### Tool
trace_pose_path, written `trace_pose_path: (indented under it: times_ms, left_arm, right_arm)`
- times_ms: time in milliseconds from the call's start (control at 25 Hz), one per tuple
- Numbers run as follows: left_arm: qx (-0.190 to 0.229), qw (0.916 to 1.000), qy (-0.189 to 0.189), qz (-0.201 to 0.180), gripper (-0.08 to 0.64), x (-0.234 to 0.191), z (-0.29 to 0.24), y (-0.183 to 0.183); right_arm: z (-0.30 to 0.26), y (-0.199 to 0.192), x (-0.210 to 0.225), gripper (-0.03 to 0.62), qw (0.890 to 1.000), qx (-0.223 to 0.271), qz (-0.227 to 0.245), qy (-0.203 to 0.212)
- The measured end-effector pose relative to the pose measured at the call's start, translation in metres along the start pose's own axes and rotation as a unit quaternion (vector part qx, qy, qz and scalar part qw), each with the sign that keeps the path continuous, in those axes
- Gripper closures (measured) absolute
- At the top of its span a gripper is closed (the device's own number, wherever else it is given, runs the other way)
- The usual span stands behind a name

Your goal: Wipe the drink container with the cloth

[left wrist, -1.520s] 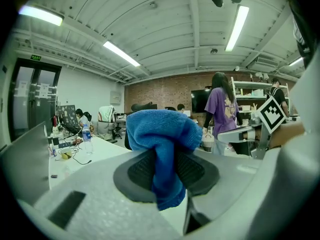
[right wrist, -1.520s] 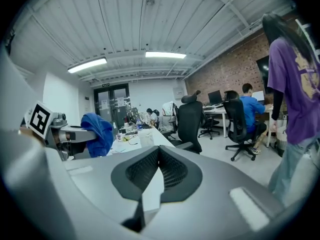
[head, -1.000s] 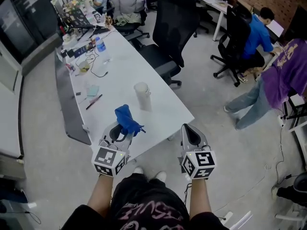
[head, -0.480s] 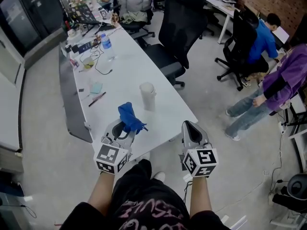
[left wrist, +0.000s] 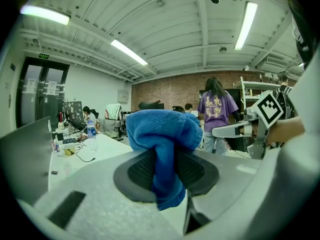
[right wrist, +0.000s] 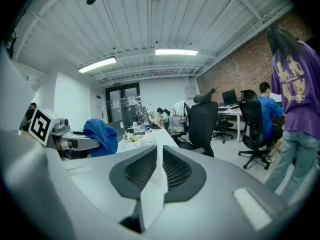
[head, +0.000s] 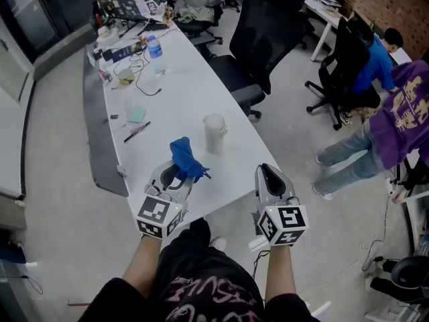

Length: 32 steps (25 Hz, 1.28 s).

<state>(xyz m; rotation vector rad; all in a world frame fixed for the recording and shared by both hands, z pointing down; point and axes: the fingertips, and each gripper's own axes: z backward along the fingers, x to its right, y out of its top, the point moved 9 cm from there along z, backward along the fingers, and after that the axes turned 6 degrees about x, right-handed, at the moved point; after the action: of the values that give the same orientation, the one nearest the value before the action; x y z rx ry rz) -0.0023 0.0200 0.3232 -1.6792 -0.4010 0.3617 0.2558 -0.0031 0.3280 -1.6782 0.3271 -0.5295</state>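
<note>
While no wiping stroke is yet begun, the blue terry cloth [head: 184,158] is already gripped. The jaws of the left tool [head: 178,174] are closed on its bunched middle, and folds are seen spilling above and below the pads in the left gripper view. The right tool [head: 267,171] is carried empty. Its jaws have just been opening and are parted by a narrow slit only, with nothing between them.

The white lidded drink container [head: 214,133] is seen standing upright on the long white worktop [head: 175,86]. It is placed ahead of the tools, between their two lines of aim and well apart from both, and it is touched by neither cloth nor jaw. From this the cloth pick-up is judged done. The approach, the steadying of the container (probably by the right tool) and all of the wiping remain.

Nothing is found on the worktop between the tools and the container, so the path is judged free. Beyond the container, farther from the tools, a dark pen [head: 136,131], a loose black cable [head: 149,89] and a clear water bottle [head: 155,47] are laid out, away from the job. Ahead and to the right of the right tool, a black office chair [head: 258,32] is parked close to the worktop's edge. A person in a purple top [head: 405,109] is seen farther out.
</note>
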Motion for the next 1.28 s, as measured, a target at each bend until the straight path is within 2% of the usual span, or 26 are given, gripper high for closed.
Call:
trace_pose_path:
  times_ms: [600,1280]
  left_arm:
    - [-0.018,0.9991,0.002,0.038,0.460,-0.043,-0.019,-0.030]
    - [-0.033,0.9970,0.004,0.070,0.460,-0.082,-0.050,-0.049]
  right_arm:
    - [-0.064,-0.010,-0.014,0.506,0.999,-0.029,0.005,0.024]
    - [-0.147,-0.007,-0.021,0.428,0.997,-0.041,0.009,0.070]
